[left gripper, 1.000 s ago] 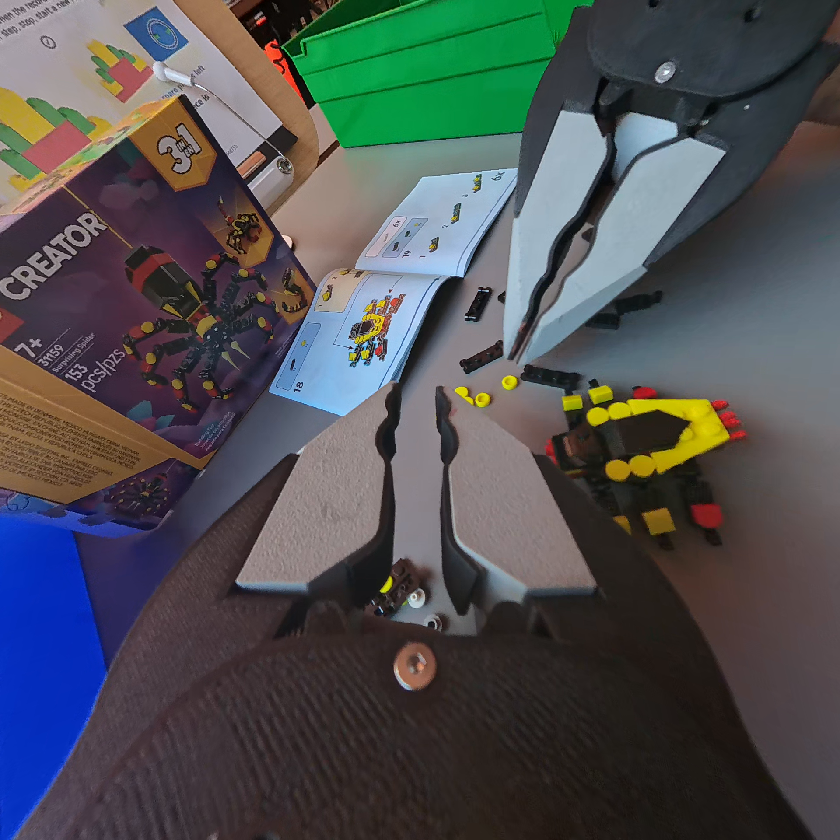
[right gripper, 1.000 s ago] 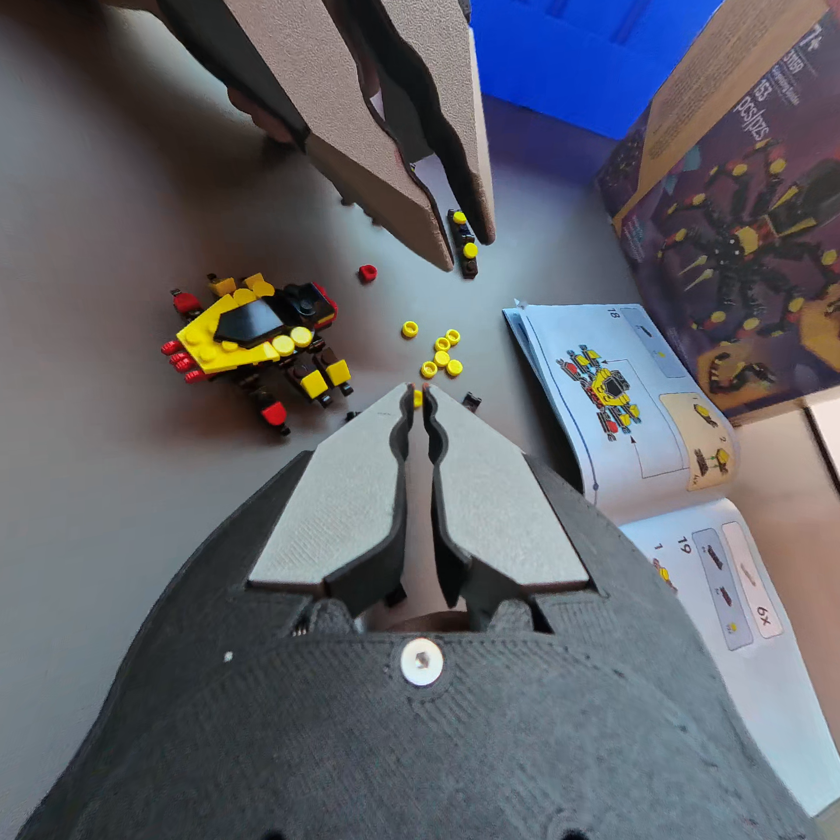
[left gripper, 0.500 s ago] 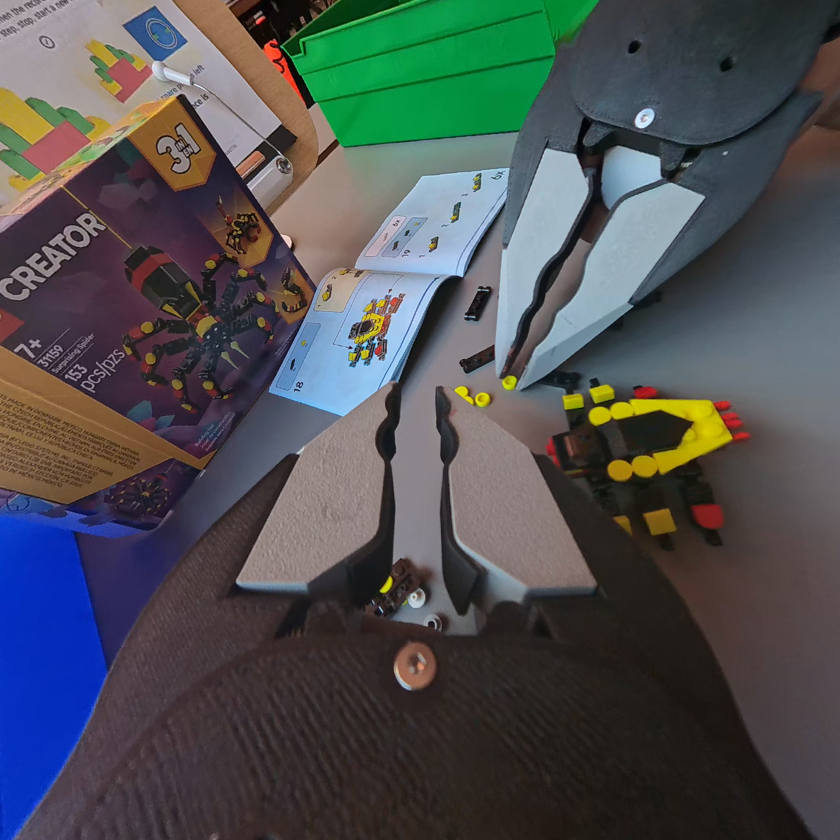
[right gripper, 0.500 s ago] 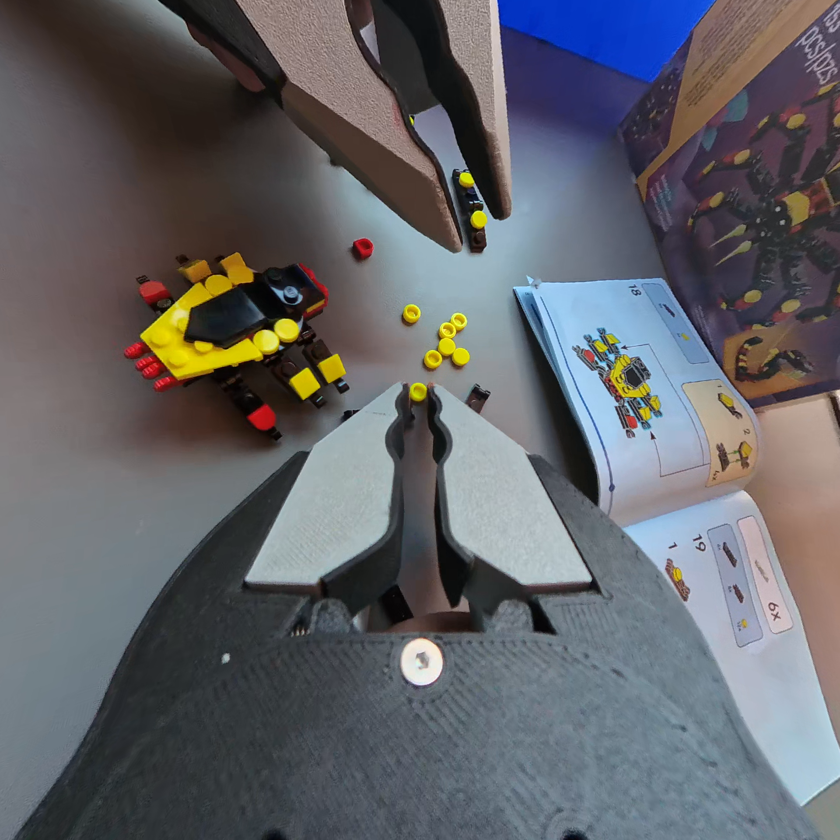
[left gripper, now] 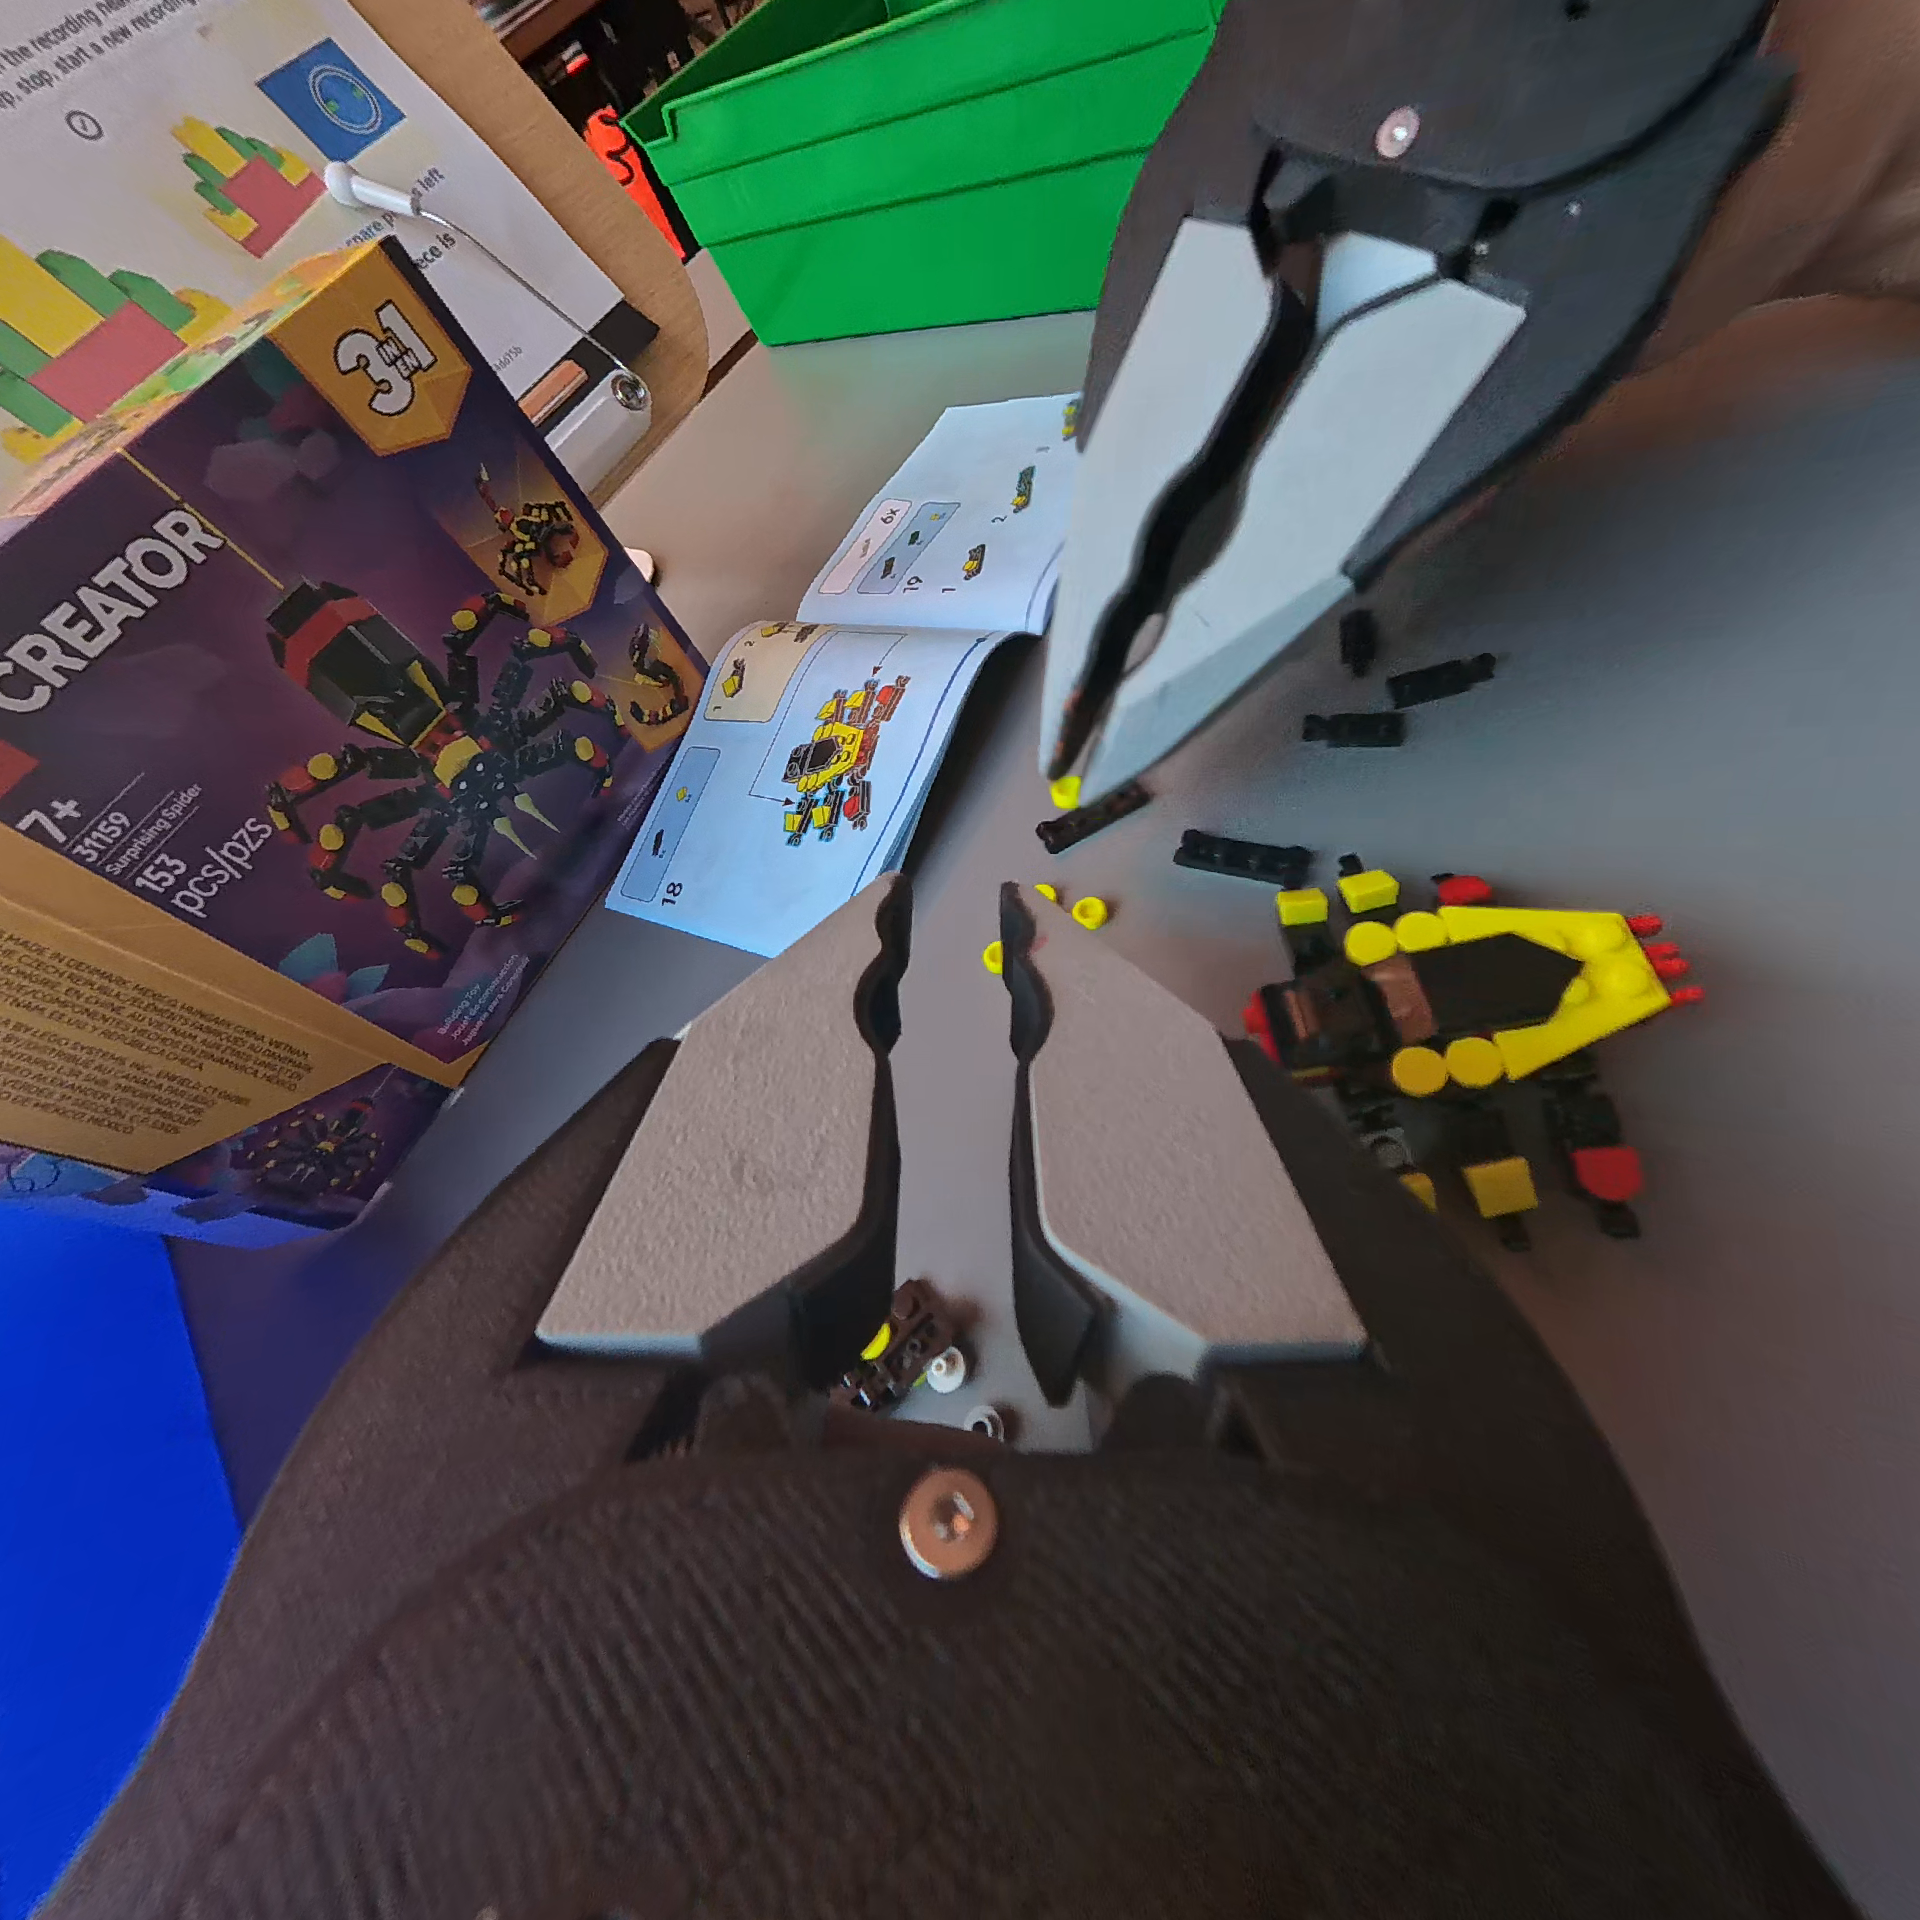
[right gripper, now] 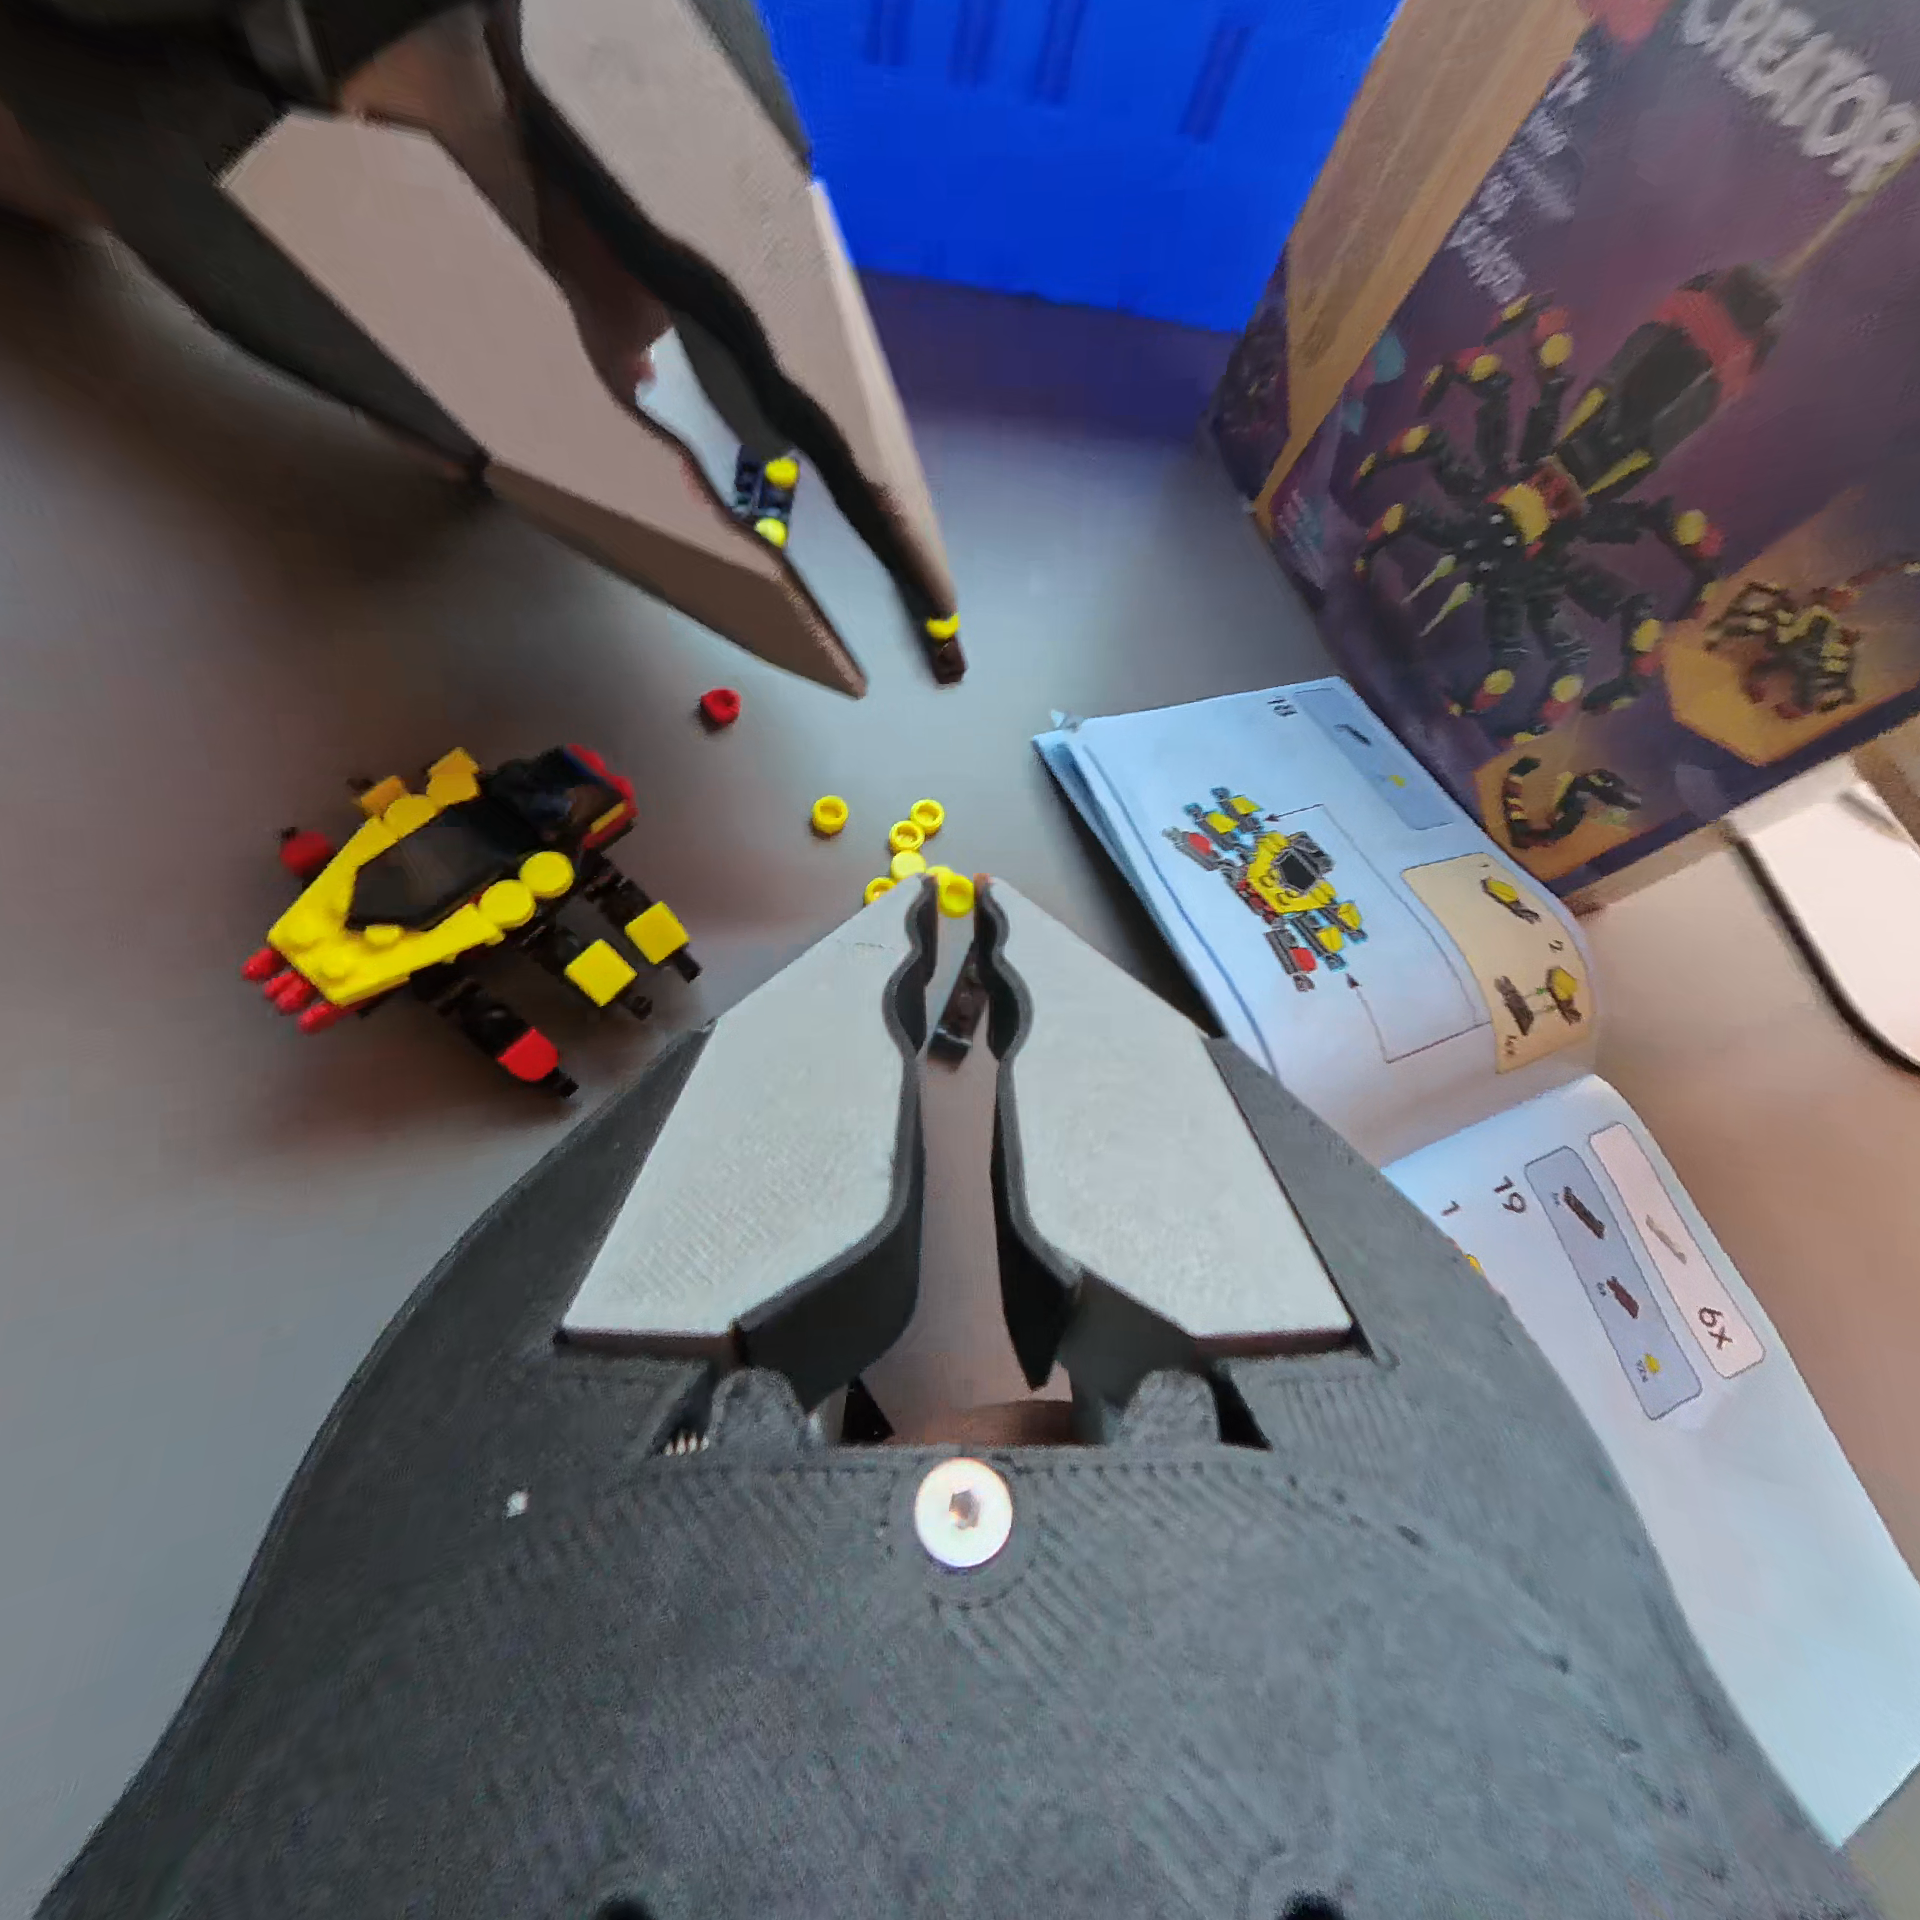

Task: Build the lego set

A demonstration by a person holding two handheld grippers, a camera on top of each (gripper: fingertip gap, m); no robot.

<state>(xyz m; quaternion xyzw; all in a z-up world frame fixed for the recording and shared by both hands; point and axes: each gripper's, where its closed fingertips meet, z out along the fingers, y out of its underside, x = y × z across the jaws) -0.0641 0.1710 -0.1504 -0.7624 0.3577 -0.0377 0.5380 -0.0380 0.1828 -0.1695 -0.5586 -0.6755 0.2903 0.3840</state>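
Note:
A partly built yellow, black and red model (left gripper: 1455, 997) lies on the grey table; it also shows in the right wrist view (right gripper: 457, 894). My right gripper (right gripper: 954, 896) is shut on a small yellow round stud (right gripper: 954, 889), and its tips (left gripper: 1068, 790) hang just above a black piece (left gripper: 1091, 816). My left gripper (left gripper: 951, 920) is open with a narrow gap. It hovers over a black leg piece with yellow studs (left gripper: 899, 1340), seen through the gap in the right wrist view (right gripper: 769, 488). Several loose yellow studs (right gripper: 909, 831) lie between the grippers.
An open instruction booklet (left gripper: 831, 748) lies left of the parts, with the set's box (left gripper: 291, 748) beside it. A green bin (left gripper: 914, 166) stands at the back and a blue bin (left gripper: 73, 1558) at the near left. Black pieces (left gripper: 1242, 857) and a red stud (right gripper: 719, 707) lie loose. My hands' fingertips stand some 4 cm from each other.
My right gripper came down onto a yellow stud, closed on it and carried it toward the left gripper. The left gripper has stayed still and open.

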